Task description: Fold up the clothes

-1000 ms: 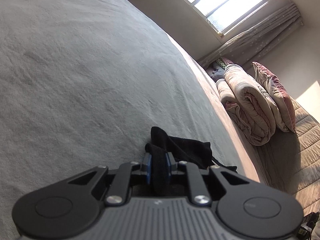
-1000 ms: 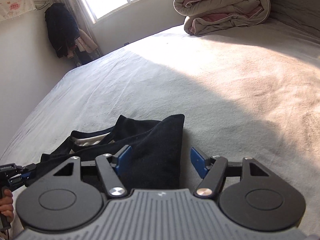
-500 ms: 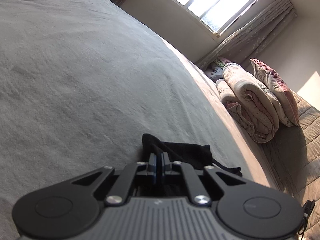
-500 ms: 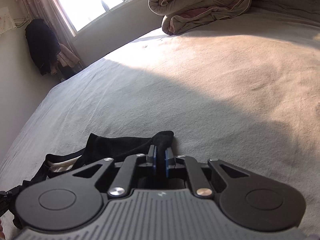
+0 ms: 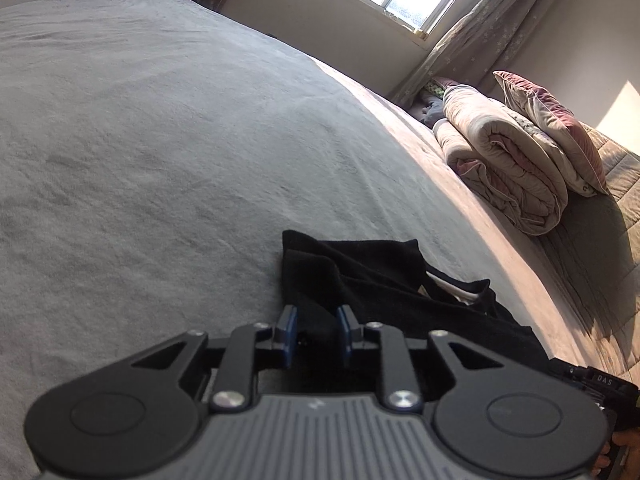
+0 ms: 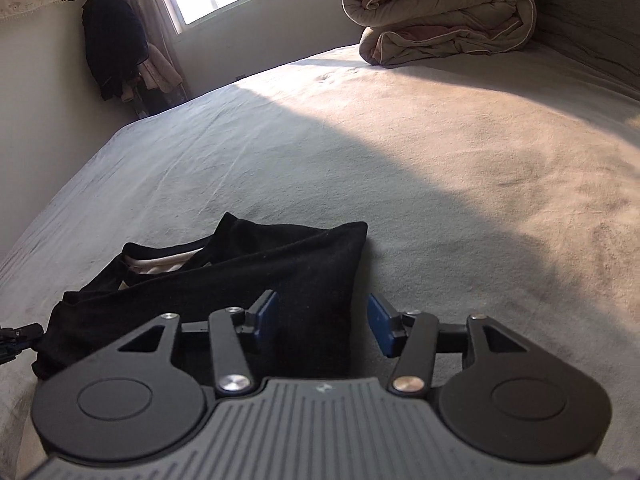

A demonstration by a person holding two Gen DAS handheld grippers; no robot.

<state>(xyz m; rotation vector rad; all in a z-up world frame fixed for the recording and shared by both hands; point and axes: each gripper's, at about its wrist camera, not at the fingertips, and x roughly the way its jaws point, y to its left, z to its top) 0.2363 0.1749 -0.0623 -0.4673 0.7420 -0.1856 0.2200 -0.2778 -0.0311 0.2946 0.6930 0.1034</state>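
Note:
A black garment (image 5: 380, 276) with a pale lining at its neck lies bunched on the grey bed (image 5: 160, 140). In the left wrist view my left gripper (image 5: 316, 320) has one corner fold of it between its blue pads; the jaws are opening and stand a little apart. In the right wrist view the same black garment (image 6: 248, 268) reaches its other corner in between the pads of my right gripper (image 6: 323, 312). Those jaws are opening too: the cloth lies against the left pad, and bare bed shows before the right pad.
A rolled beige and pink duvet (image 5: 504, 160) and a pillow (image 5: 556, 120) sit at the head of the bed; the duvet (image 6: 440, 12) also shows far right. Dark clothes (image 6: 112, 40) hang in the corner by the window. A hand (image 5: 624, 448) shows at the lower right edge.
Half a second ago both grippers were pinched shut on the garment's corners; now both stand parted with the cloth loose between the pads. The right one was open a second ago.

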